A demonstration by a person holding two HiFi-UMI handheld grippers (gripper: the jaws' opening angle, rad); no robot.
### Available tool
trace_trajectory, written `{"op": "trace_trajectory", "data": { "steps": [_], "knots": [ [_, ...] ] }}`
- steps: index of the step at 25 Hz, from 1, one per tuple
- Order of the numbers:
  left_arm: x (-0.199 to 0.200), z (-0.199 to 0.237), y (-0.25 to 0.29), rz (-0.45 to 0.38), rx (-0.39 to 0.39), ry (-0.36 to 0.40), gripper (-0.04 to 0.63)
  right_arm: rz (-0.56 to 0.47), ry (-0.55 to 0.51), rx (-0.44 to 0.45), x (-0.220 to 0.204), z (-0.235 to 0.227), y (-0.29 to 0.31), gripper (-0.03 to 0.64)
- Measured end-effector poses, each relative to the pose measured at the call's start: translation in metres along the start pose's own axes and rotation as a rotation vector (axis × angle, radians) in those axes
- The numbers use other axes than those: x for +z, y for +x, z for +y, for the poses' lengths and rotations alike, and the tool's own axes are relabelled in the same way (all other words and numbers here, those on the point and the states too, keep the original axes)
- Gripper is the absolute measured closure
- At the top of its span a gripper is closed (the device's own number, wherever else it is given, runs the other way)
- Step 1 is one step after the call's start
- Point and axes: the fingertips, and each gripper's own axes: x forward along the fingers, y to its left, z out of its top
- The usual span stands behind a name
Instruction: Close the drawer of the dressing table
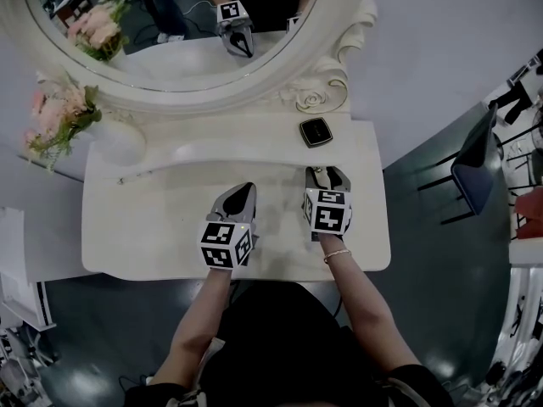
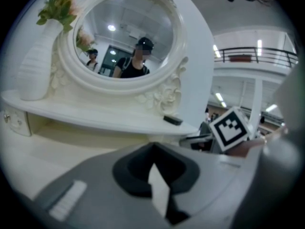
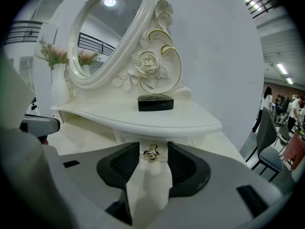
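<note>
Head view, dressing table (image 1: pixel 110 227): glossy cream-white top with rounded corners and a softly curved front edge.
Head view, shelf (image 1: pixel 254 138): raised, smooth, with a wavy front lip, along the back of the top.
Head view, mirror (image 1: pixel 170 24): oval glass in a thick carved frame, with a moulded rose (image 1: pixel 310 98) at the lower right.
Head view, vase (image 1: pixel 119 141): white and rounded, at the shelf's left end, holding pink flowers (image 1: pixel 59 117).
Head view, black case (image 1: pixel 316 131): small, flat and shiny, a square with rounded corners, on the shelf's right part.
Head view, left gripper (image 1: pixel 247 190): grey shell tapering to a point above the middle of the top, with a marker cube (image 1: pixel 227 244) of black and white squares at its rear.
Head view, right gripper (image 1: pixel 327 175): tips at the shelf's front lip, near the black case; from above it hides the drawer.
Left gripper view, jaws: dark matte pads meet at the tips with nothing between them; a pale wedge of the top shows below.
Right gripper view, jaws: apart, with finely ribbed dark pads on either side of the knob and a sliver of gap on each side.
Right gripper view, knob (image 3: pixel 152 152): small, gold, twisted metal.
Right gripper view, drawer (image 3: pixel 152 140): smooth cream front just under the shelf lip; how far out it stands cannot be told.
</note>
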Motion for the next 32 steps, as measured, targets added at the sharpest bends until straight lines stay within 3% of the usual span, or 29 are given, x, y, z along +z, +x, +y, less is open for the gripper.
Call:
{"op": "trace_trajectory", "data": {
  "steps": [32],
  "knots": [
    [-0.002, -0.03, -0.039, -0.034, -0.052, 0.048, 0.594, -0.054, -0.026, 0.02, -0.01, 0.02, -0.079, 0.468]
  ]
}}
